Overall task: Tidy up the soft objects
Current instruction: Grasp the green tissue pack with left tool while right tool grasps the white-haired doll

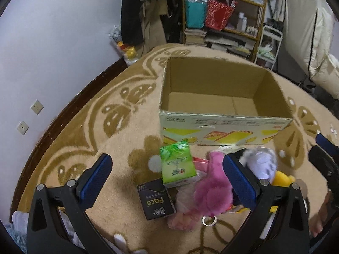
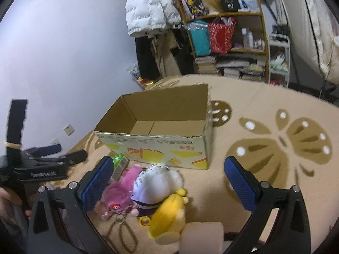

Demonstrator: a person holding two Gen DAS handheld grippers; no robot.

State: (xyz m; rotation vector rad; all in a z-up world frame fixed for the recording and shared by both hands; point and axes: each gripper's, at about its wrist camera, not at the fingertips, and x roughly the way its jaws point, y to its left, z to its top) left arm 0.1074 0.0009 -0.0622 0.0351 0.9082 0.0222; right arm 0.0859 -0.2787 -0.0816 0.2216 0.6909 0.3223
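1. Cardboard box (image 1: pixel 222 103) sits open-topped on the butterfly-patterned rug (image 1: pixel 118 110); its far inner floor shows, but the floor just behind the near wall is hidden from both views.
2. Soft objects lie in a heap on the rug just in front of the box: a pink plush toy (image 1: pixel 208 187), a white and purple plush toy (image 2: pixel 153 185) and a yellow plush toy (image 2: pixel 169 218).
3. From the left wrist view, the yellow toy is mostly hidden behind a finger, and the white and purple one is blurred.
4. A green tissue pack (image 1: pixel 175 163) lies partly on a black carton (image 1: pixel 155 199) printed "Face"; from the right wrist view only a sliver of the green pack shows.
5. A crumpled clear bag (image 1: pixel 184 199) lies under the pink toy; what it holds cannot be made out.
6. The left gripper (image 1: pixel 167 180) hovers above the heap with its fingers (image 1: pixel 96 176) wide apart, holding nothing.
7. The right gripper (image 2: pixel 167 180) hangs over the toys with its fingers (image 2: pixel 240 186) also spread wide and unloaded.
8. A pale roll-like object (image 2: pixel 202 237) at the bottom edge of the right wrist view is cut off and unclear.
9. The bookshelf (image 2: pixel 231 42) and the white puffer jacket (image 2: pixel 148 6) stand behind, well apart from the box.
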